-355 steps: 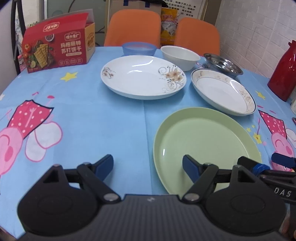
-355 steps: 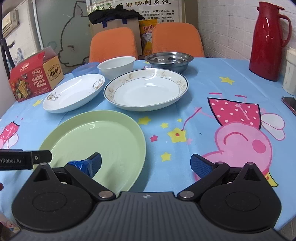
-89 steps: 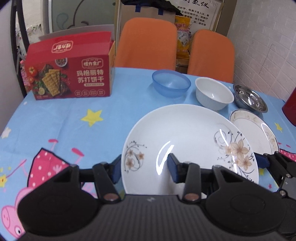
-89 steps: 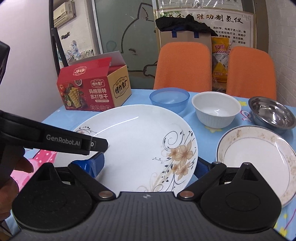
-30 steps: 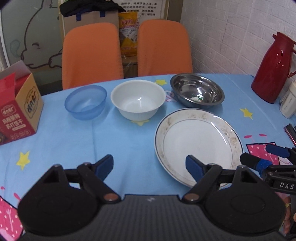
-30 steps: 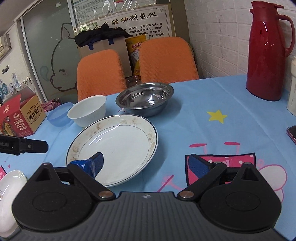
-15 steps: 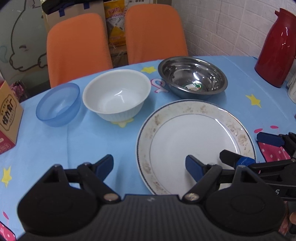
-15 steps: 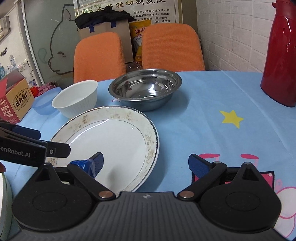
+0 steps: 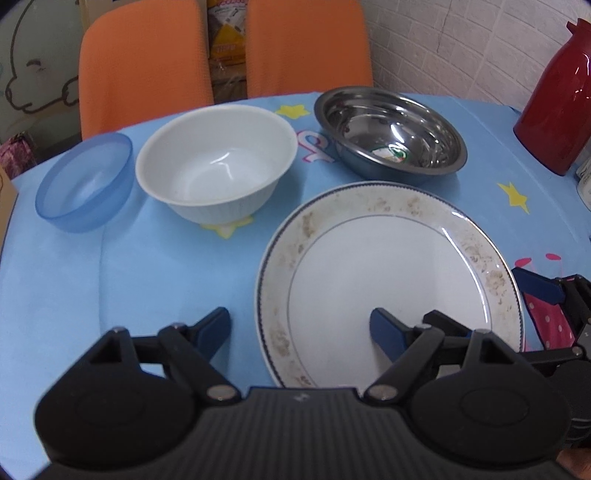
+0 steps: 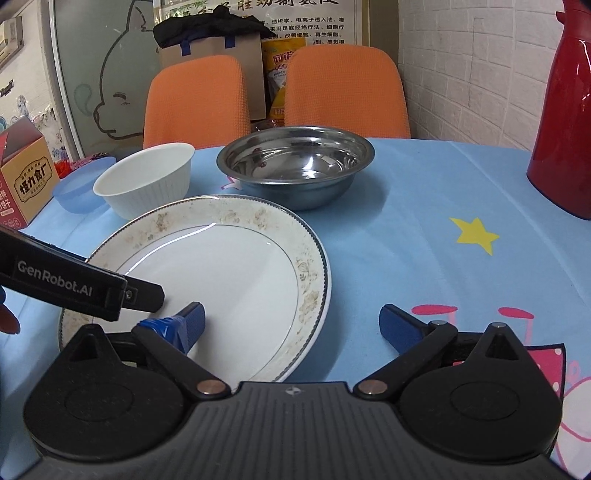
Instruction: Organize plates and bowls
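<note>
Straddling the gold-rimmed plate (image 10: 229, 266), the right gripper (image 10: 293, 325) has just widened, pinching nothing; left gripper (image 9: 301, 326) likewise spread

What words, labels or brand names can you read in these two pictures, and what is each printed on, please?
"GenRobot.AI": on the arm of the left hand-held gripper in the right wrist view.
"怪力食厂": on the end of the red cracker box.
Wall poster: Chinese print, too blurred to read surely.
Yellow bag between the chairs: lettering unreadable.
</note>
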`<action>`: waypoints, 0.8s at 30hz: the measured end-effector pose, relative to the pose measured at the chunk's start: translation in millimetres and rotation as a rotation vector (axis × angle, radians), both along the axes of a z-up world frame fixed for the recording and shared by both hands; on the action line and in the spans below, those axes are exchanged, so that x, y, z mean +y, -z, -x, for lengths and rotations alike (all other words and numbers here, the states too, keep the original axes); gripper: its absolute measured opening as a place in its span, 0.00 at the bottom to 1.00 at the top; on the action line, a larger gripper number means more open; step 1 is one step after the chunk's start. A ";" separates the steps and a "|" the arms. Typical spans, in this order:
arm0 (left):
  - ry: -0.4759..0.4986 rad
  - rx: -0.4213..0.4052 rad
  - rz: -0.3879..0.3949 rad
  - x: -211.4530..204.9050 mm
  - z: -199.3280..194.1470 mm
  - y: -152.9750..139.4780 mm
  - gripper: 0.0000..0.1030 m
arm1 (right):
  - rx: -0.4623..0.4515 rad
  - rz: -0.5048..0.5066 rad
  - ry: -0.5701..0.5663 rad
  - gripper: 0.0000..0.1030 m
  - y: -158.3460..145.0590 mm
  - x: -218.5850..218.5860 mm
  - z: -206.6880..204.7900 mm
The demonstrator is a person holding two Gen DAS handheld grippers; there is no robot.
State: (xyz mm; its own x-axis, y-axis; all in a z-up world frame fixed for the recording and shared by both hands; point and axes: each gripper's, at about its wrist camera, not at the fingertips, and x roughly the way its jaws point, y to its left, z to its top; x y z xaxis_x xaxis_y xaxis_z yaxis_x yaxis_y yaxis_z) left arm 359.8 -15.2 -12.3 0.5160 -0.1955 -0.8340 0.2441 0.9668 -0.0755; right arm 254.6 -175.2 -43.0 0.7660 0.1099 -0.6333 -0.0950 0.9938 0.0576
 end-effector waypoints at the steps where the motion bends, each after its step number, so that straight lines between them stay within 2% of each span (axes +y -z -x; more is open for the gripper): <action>1: 0.000 0.000 0.005 0.3 0.7 -0.5 0.78 | 0.001 0.002 0.003 0.87 -0.3 0.9 0.1; 2: 0.001 -0.001 0.015 0.5 1.5 -1.3 0.75 | 0.005 0.003 0.007 0.87 -0.6 3.1 0.1; 4: 0.003 -0.001 0.030 -1.1 3.4 -4.2 0.59 | 0.003 0.001 -0.033 0.87 0.1 11.2 -0.1; 7: -0.003 0.000 0.030 -2.7 3.4 -5.3 0.55 | -0.015 0.003 -0.119 0.86 1.9 26.5 2.8; 10: -0.010 0.011 0.042 1.0 1.7 -6.6 0.45 | -0.025 0.002 -0.103 0.83 1.9 26.7 3.1; 13: -0.016 0.012 0.035 2.5 2.7 -8.0 0.45 | -0.020 -0.023 -0.088 0.82 -2.4 27.5 4.7; 15: -0.014 0.006 0.025 2.4 5.0 -8.3 0.44 | -0.023 0.013 -0.091 0.82 -3.0 33.3 7.0; 17: -0.015 -0.008 0.007 3.3 9.5 -9.7 0.41 | -0.030 0.021 -0.087 0.82 -4.2 37.3 10.9; 19: -0.019 -0.011 0.001 5.6 14.5 -11.8 0.33 | -0.035 0.010 -0.085 0.82 -7.4 39.9 15.2; 24: -0.031 -0.025 0.017 17.6 32.4 -19.2 0.33 | -0.105 0.024 -0.080 0.82 -19.8 50.3 34.5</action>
